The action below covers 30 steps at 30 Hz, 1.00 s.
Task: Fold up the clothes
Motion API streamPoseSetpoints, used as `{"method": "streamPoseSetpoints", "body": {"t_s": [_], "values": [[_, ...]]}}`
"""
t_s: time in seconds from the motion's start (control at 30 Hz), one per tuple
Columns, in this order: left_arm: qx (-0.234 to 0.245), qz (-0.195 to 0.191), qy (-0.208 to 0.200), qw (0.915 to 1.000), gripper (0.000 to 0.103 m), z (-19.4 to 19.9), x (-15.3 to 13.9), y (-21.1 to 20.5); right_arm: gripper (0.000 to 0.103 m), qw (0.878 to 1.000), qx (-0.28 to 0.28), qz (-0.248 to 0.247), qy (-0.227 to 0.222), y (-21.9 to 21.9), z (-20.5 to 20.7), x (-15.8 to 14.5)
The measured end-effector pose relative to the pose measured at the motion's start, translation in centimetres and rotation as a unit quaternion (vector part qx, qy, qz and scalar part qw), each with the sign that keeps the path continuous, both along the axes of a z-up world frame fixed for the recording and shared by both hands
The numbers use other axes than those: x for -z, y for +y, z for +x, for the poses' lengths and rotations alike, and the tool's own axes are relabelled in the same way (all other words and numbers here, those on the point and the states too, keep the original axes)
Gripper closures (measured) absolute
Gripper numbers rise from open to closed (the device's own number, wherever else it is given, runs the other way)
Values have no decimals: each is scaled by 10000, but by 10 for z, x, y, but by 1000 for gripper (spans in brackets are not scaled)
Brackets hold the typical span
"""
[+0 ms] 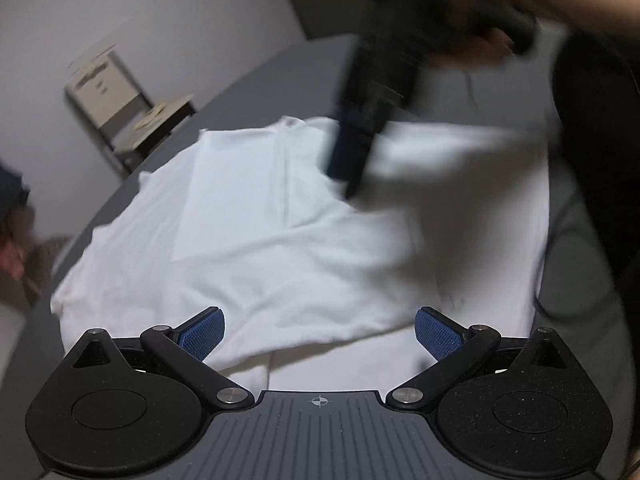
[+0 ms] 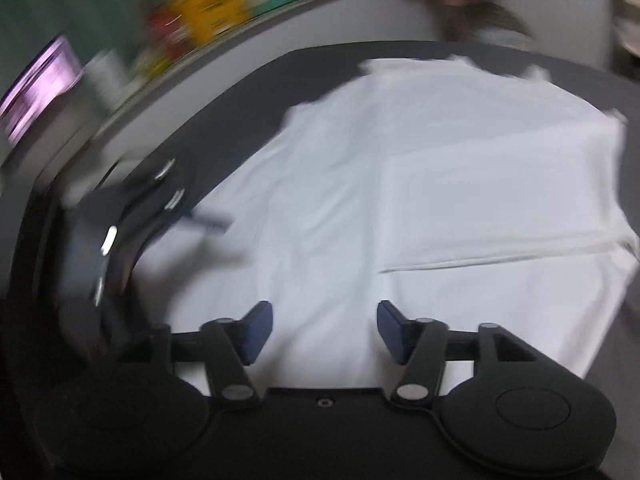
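A white T-shirt (image 1: 280,240) lies spread on the grey table (image 1: 280,80), with one side flap folded over so a straight edge runs across it (image 2: 480,260). My left gripper (image 1: 320,332) hovers open over the shirt's near hem, blue pads apart and nothing between them. In the left wrist view the right gripper (image 1: 352,152) shows blurred above the shirt's far part, held by a hand (image 1: 480,20). In its own view my right gripper (image 2: 324,332) stands open over the cloth. The left gripper's body (image 2: 120,240) appears blurred at the left.
A light chair (image 1: 120,100) stands by the wall beyond the table. The table's curved edge (image 2: 200,112) runs past the shirt, with a lit screen (image 2: 40,84) and blurred colourful items (image 2: 208,4) behind. A person (image 2: 480,12) is at the far side.
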<state>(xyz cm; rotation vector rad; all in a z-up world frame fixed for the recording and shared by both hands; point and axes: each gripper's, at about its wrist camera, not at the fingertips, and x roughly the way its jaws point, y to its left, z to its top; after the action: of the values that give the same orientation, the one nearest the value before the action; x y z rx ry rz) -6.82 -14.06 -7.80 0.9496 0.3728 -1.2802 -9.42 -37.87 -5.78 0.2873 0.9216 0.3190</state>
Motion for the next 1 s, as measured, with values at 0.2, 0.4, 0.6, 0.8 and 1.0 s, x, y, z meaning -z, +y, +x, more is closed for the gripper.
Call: {"method": "streamPoseSetpoints", "body": {"t_s": [0.2,0.4,0.6,0.8,1.0], "values": [[776,281,-878,9927,7,-38,9,-10,52,9950,505,209,839,-17,12,33],[1156,674,-1643,9773,60,-57,23,-23,56,9903,697,766,925,-23,24,39],[1555,813,-1965,9647,59,-70,24,-18,57,9874,825,953,957,-22,23,44],[1623,813,-2446,9525,57,-80,36,-26,60,9860,806,1018,1043,-17,31,48],[1475,642,-1980,9669,70,-73,28,-34,68,9861,871,961,1041,-17,29,49]]}}
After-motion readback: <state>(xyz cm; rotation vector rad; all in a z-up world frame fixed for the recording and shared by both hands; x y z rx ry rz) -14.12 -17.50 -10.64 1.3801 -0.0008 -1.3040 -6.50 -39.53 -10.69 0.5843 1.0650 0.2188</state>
